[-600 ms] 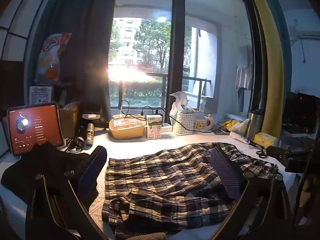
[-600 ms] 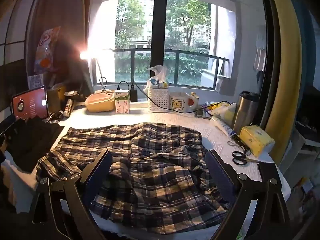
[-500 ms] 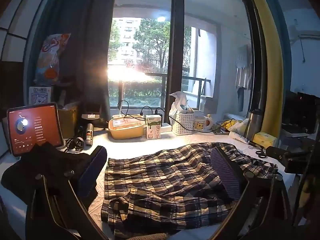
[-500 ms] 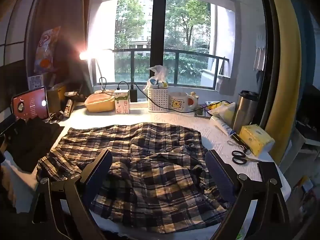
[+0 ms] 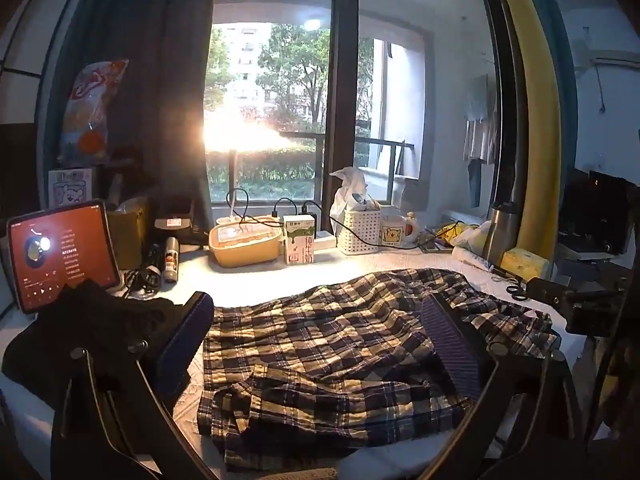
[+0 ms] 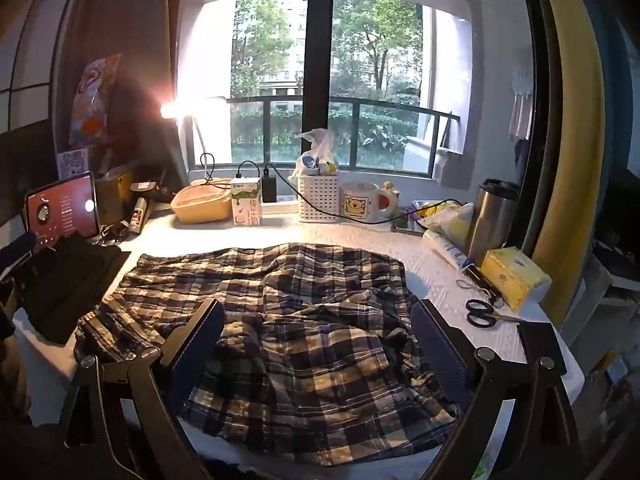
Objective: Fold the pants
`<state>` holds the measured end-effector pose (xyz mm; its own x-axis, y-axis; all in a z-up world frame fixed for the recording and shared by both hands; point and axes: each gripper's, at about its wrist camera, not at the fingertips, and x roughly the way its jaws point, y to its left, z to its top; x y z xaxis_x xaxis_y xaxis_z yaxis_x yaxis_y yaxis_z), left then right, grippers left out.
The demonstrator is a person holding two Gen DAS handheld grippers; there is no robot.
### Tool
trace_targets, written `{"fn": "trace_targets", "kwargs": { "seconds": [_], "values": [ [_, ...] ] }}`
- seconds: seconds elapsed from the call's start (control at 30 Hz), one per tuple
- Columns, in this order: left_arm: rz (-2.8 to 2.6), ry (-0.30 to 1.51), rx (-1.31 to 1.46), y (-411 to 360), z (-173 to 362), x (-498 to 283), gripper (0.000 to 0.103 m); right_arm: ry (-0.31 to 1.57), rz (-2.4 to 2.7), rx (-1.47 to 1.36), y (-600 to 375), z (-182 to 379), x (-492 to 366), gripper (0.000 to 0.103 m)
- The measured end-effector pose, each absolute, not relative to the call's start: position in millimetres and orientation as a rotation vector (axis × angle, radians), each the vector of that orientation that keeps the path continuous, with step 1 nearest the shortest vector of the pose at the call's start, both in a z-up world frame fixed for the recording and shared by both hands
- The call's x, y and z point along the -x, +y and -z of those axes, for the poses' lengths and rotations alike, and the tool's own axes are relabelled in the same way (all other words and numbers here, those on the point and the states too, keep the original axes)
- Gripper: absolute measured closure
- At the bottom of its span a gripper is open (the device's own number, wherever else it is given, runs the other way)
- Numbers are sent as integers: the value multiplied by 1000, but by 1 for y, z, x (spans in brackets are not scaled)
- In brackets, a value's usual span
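Plaid pants (image 5: 332, 344) lie spread and rumpled on the white table; they also show in the right wrist view (image 6: 288, 320). My left gripper (image 5: 316, 320) is open and empty, hovering over the pants' left part. My right gripper (image 6: 318, 328) is open and empty, hovering over the pants' middle and right part. The right gripper's body shows at the right edge of the left wrist view (image 5: 576, 304).
A black garment (image 5: 84, 332) lies left of the pants, also in the right wrist view (image 6: 68, 280). A tablet (image 5: 60, 256), yellow box (image 6: 202, 204), milk carton (image 6: 247, 202), white basket (image 6: 318, 196), mug (image 6: 360, 202), steel tumbler (image 6: 494, 216), tissue pack (image 6: 514, 276) and scissors (image 6: 482, 312) ring the table.
Both views have shifted only slightly; the pants and both open grippers stay much as they were.
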<state>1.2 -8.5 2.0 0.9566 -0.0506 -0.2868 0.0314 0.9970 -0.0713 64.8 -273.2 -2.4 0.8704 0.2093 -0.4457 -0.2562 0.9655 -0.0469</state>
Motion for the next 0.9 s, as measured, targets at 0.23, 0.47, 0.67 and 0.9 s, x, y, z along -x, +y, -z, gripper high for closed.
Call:
{"fn": "trace_targets", "kwargs": {
  "seconds": [0.23, 0.47, 0.67, 0.9],
  "values": [
    [19, 276, 80, -5, -3, 1, 1, 447, -243, 106, -275, 1, -64, 8],
    [17, 278, 86, -3, -4, 1, 1, 450, -251, 111, -273, -1, -63, 8],
    [-2, 270, 80, -3, -4, 2, 1, 448, -249, 111, -273, -3, -63, 8],
    [-5, 268, 78, -4, -5, 3, 1, 446, -247, 108, -275, -3, -63, 8]
  ]
}}
